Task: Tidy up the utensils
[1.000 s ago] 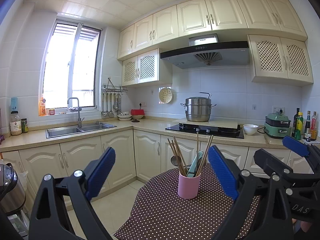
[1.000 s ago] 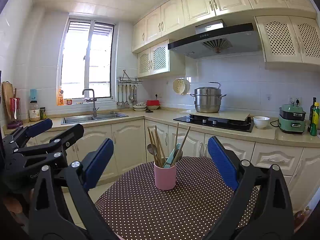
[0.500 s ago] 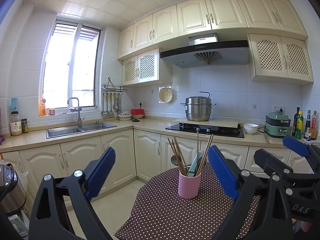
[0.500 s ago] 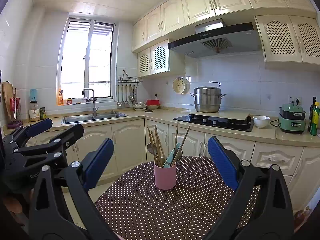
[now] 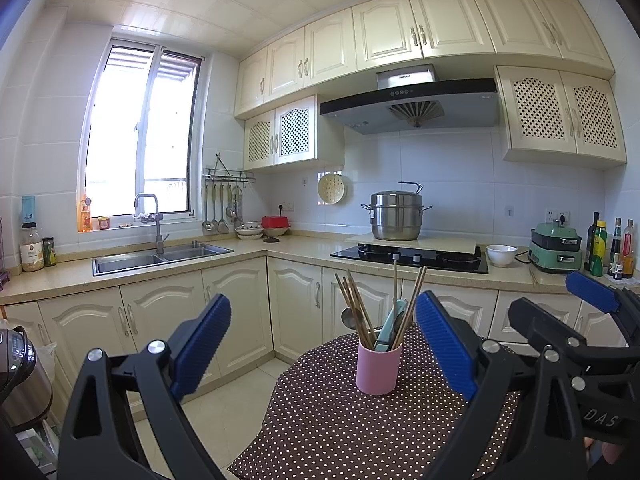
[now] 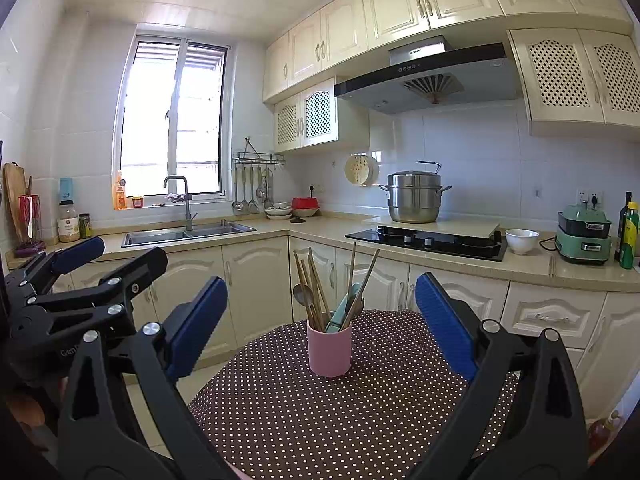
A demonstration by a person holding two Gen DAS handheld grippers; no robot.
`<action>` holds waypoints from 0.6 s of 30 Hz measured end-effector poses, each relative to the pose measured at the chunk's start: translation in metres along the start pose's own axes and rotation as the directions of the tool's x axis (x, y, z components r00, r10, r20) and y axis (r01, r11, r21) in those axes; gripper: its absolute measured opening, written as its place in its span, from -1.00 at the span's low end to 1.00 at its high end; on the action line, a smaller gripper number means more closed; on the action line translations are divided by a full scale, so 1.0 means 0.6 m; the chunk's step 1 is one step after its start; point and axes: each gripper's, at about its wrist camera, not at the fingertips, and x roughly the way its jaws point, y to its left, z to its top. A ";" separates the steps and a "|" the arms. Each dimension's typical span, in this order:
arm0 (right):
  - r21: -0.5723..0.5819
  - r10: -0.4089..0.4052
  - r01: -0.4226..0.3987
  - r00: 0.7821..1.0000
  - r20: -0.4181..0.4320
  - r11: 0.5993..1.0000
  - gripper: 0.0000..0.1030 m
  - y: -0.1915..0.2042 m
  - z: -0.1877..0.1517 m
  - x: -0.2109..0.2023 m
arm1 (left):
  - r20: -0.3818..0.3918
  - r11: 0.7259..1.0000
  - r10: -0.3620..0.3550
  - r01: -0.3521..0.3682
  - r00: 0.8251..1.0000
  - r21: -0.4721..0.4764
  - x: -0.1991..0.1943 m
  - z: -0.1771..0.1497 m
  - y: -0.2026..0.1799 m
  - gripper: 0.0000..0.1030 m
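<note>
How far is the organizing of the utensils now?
The chopsticks, spoon and teal utensil already stand in the pink cup on the dotted table. Nothing is in hand: left gripper and right gripper are open, empty. What remains is unclear.

Both of the 2 fisheye views sit low behind their own claw, looking forward and roughly level along its fingers across a dotted round table (image 5: pixel 360 420) toward the kitchen's corner. The left wrist view stands left of the table, so the pink cup (image 5: pixel 378 368) falls right of centre and the right claw (image 5: pixel 592 300) shows at its right edge. The right wrist view faces the cup (image 6: pixel 329 352) almost head-on, with the left claw (image 6: pixel 80 256) at its left edge. Both sit near the table and well apart from the far counter (image 6: pixel 340 228). They share the cup, table, sink, window, hob and wall cabinets.
</note>
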 end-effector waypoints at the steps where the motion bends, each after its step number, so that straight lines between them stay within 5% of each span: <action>1: 0.001 0.001 -0.001 1.000 -0.001 1.000 0.81 -0.001 -0.001 0.000 | 0.000 1.000 -0.001 0.001 1.000 0.000 0.000 -0.001 0.001 0.79; 18: 0.009 0.002 -0.002 1.000 -0.011 1.000 0.81 0.000 -0.007 -0.002 | -0.007 1.000 -0.004 0.004 1.000 0.006 0.004 -0.003 0.006 0.79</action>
